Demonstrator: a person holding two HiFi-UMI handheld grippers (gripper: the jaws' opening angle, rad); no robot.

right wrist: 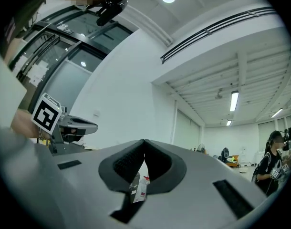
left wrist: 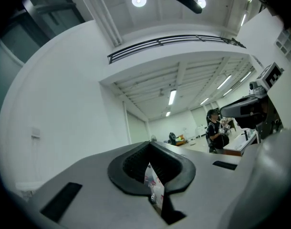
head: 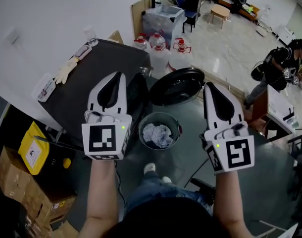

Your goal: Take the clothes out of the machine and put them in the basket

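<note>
In the head view a round mesh basket [head: 143, 134] stands on the floor between my two grippers, with crumpled white and grey clothes [head: 157, 134] in it. Behind it is the dark washing machine [head: 86, 90], its round black door [head: 176, 86] swung open to the right. My left gripper [head: 120, 75] is held up over the machine's front, jaws together and empty. My right gripper [head: 207, 85] is raised right of the basket, also shut and empty. Both gripper views look out level into the room, and each shows closed jaws, the left gripper [left wrist: 149, 143] and the right gripper [right wrist: 144, 141], with nothing held.
A pair of pale gloves [head: 67, 69] lies on the machine's top. Water jugs [head: 157, 41] and a plastic crate [head: 163, 15] stand behind the door. A yellow container [head: 32, 150] and cardboard boxes [head: 20, 182] sit at the left. Another person [head: 282, 63] stands by a desk at the right.
</note>
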